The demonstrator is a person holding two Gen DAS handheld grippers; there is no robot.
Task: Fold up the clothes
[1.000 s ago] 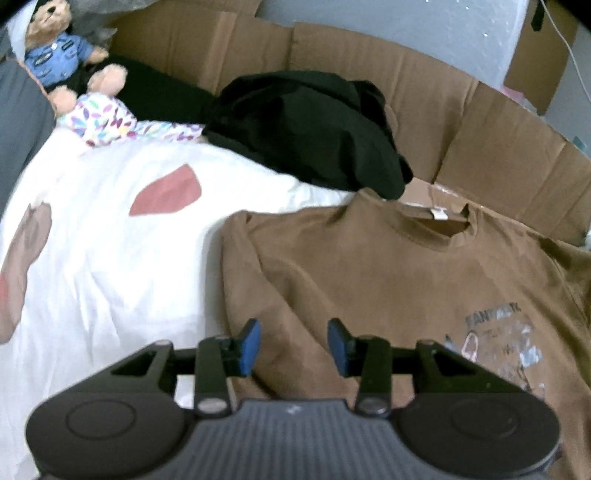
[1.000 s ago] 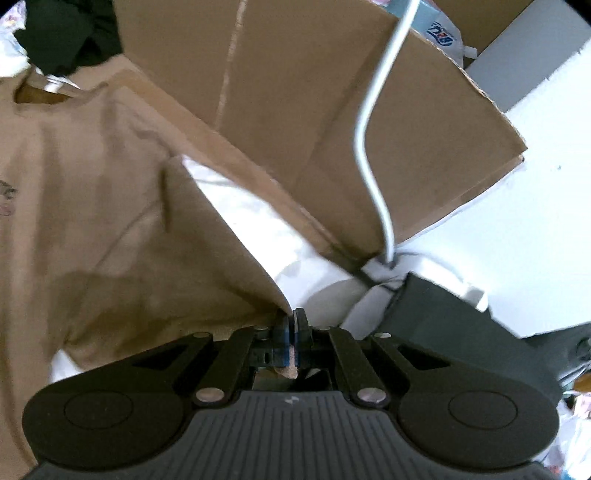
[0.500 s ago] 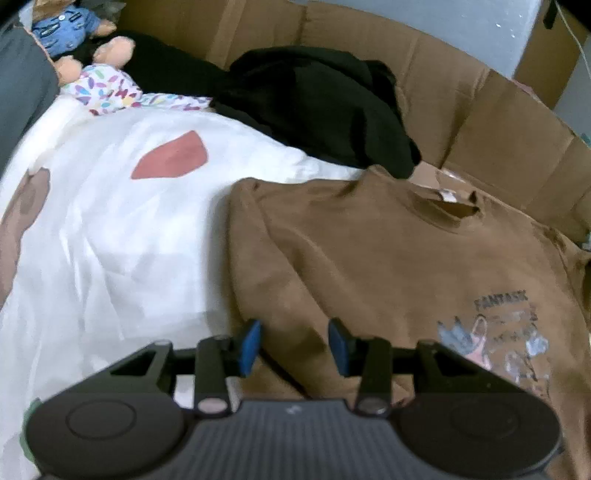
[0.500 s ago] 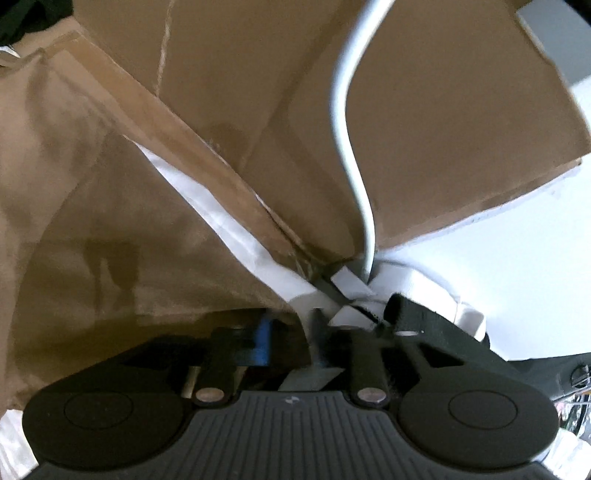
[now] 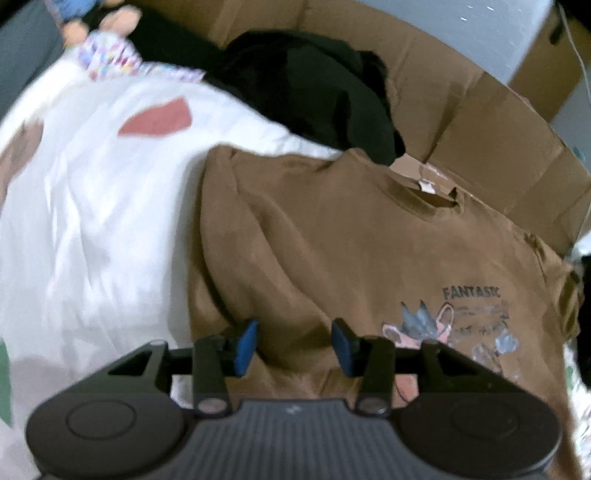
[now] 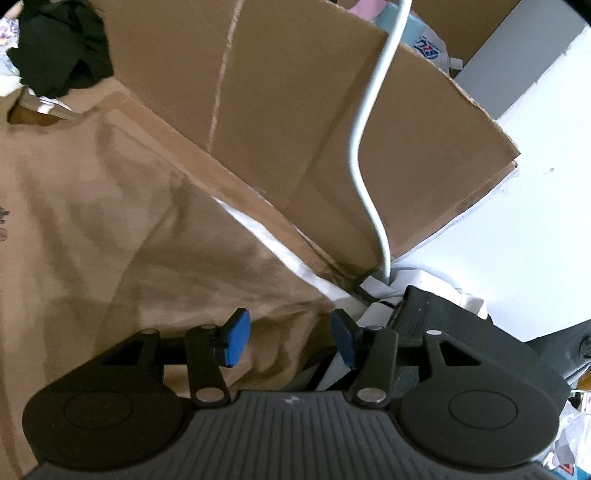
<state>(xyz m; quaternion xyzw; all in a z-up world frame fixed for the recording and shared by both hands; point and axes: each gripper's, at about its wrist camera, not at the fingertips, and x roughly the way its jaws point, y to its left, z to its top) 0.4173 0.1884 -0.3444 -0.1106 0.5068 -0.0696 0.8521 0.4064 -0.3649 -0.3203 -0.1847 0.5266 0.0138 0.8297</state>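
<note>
A brown T-shirt [image 5: 332, 240] with a "FANTASIC" print [image 5: 472, 321] lies front up on white bedding [image 5: 92, 221], its collar toward the cardboard. My left gripper [image 5: 293, 347] hovers open over the shirt's left side near its edge, with only cloth below the blue pads. In the right wrist view the same shirt [image 6: 92, 221] spreads to the left, its sleeve lying slack. My right gripper [image 6: 289, 343] stands open just above the sleeve's tip, and nothing is pinched between its pads.
A cardboard wall [image 5: 498, 122] [image 6: 295, 110] borders the far side of the bed. A black garment [image 5: 314, 85] is heaped behind the shirt's shoulder, with a teddy bear [image 5: 110, 22] at the far left. A white cable [image 6: 365, 147] hangs beside a dark object [image 6: 443, 321].
My right gripper was shut on the sleeve's corner and has let it go; the sleeve now lies down. My left gripper has sunk closer to the shirt, still open.
</note>
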